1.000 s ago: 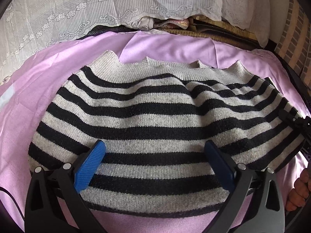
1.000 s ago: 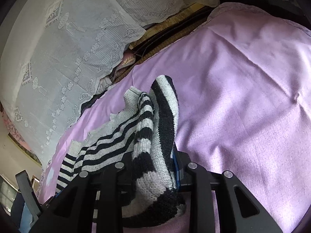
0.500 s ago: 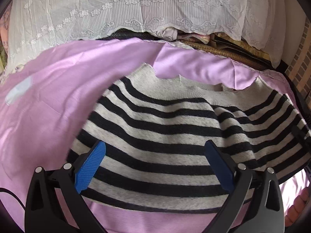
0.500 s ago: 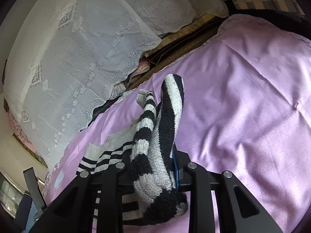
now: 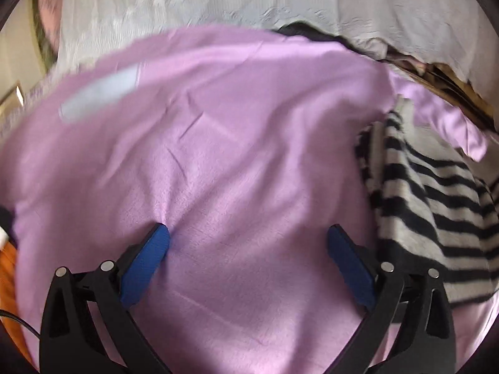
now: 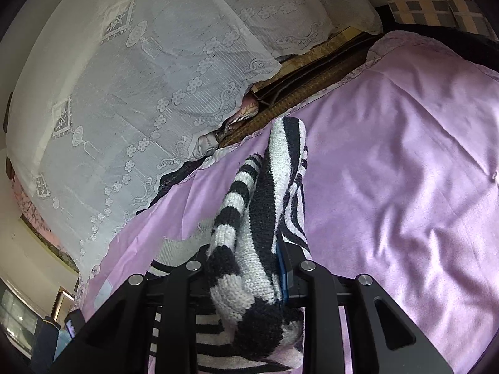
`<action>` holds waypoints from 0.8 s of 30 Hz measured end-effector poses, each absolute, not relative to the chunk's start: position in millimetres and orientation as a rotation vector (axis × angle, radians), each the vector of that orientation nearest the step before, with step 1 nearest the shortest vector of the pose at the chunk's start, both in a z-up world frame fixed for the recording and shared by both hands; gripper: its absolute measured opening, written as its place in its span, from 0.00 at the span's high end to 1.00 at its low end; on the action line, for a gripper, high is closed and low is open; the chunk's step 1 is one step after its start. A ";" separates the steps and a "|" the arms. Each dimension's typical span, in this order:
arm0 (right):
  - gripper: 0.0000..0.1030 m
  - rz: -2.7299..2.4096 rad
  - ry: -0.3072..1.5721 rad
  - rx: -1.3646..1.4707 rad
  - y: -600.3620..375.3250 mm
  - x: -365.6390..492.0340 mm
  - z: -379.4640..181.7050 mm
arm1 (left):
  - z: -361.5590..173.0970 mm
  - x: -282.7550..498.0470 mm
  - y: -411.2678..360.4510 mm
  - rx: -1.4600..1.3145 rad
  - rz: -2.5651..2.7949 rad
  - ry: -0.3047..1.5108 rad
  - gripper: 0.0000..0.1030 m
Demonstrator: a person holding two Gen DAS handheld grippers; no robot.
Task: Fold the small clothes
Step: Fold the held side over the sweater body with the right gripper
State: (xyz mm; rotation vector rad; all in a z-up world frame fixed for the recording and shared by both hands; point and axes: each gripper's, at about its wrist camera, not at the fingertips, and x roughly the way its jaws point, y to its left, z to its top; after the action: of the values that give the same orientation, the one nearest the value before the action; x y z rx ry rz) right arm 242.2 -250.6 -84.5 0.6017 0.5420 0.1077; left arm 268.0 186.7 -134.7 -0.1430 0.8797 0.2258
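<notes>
Your right tool [image 6: 249, 261] is clenched on a bunched fold of the striped sweater [image 6: 265, 205], which rises between the black fingers and curls over toward the far edge of the purple sheet [image 6: 405, 155]. The rest of the sweater trails down to the left of that tool, its grey ribbed hem lying on the sheet below it. Your left tool [image 5: 248, 258] is released: its blue pads [image 5: 146, 261] stand wide apart with only bare sheet between them, touching no cloth. From that side the sweater [image 5: 421, 205] sits at the right edge of the view, just beside the right pad, partly gathered, with a flap of the sheet folded over its far end. The sheet [image 5: 234, 140] covers the surface that carries everything; a pale patch [image 5: 99, 90] shows on it toward the far left, blurred. A white lace cloth [image 6: 140, 93] hangs along the far side beyond the sheet's edge.
</notes>
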 end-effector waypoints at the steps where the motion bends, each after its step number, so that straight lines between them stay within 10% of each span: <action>1: 0.74 0.107 0.546 0.601 -247.7 243.1 -82.1 | -131.6 264.1 183.0 -0.132 0.229 0.856 0.04; 24: 0.75 0.192 0.586 0.504 -111.8 267.8 -42.2 | -132.0 268.8 172.8 -0.095 0.248 0.865 0.04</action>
State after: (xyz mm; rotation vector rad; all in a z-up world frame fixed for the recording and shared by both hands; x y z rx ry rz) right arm 267.8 -111.8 -42.2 0.5043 0.5857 0.1923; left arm 268.8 172.8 -132.0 -0.0946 0.8652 0.2477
